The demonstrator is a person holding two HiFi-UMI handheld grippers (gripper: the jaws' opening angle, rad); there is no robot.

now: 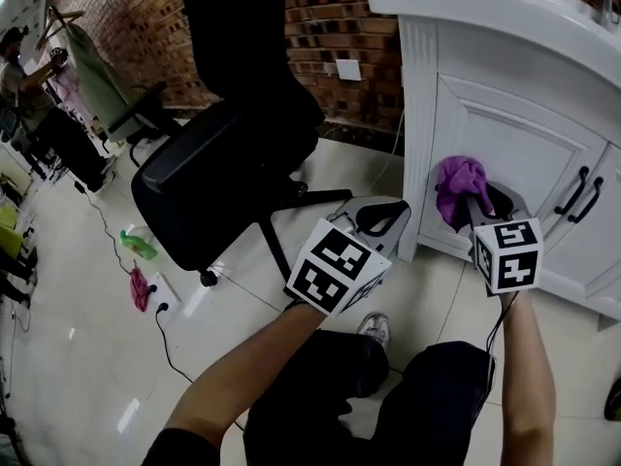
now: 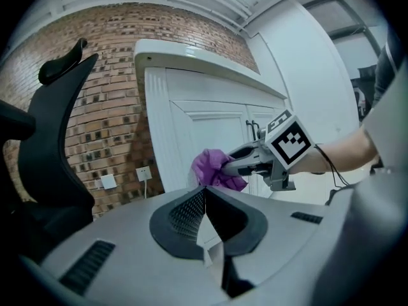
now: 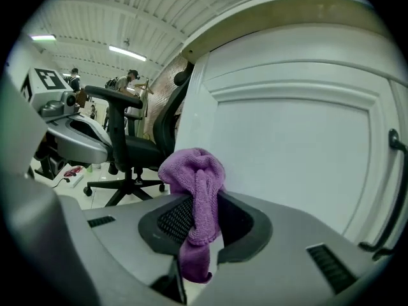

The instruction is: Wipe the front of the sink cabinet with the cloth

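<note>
The white sink cabinet stands at the right, with panelled doors. A purple cloth is bunched against the lower left door panel, and my right gripper is shut on it. In the right gripper view the cloth hangs pinched between the jaws, close to the door. My left gripper hovers just left of the cabinet's corner post, shut with nothing in it. The left gripper view looks over its closed jaws at the cloth and the cabinet.
A black office chair stands close on the left, before a brick wall. On the tiled floor lie a green bottle, a pink rag and a cable. Black handles stick out from the doors. A person stands far left.
</note>
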